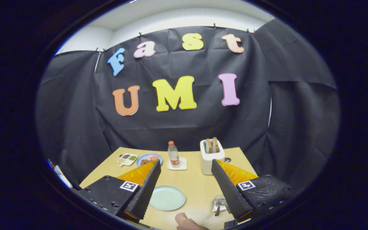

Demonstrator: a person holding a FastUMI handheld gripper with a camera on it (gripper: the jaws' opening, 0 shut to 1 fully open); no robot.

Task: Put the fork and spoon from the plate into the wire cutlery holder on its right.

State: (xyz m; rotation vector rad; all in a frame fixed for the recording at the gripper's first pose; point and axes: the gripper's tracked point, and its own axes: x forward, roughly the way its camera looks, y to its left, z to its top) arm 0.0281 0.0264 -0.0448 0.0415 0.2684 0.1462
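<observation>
The tool (pixel 186 166) hangs with fingers spread wide, gripping nothing.

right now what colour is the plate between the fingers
Pale mint green, plain with no pattern; the plate shows best in the gripper view.

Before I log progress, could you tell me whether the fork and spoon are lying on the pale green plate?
No, the pale green plate is bare between the open jaws of the gripper.
</observation>
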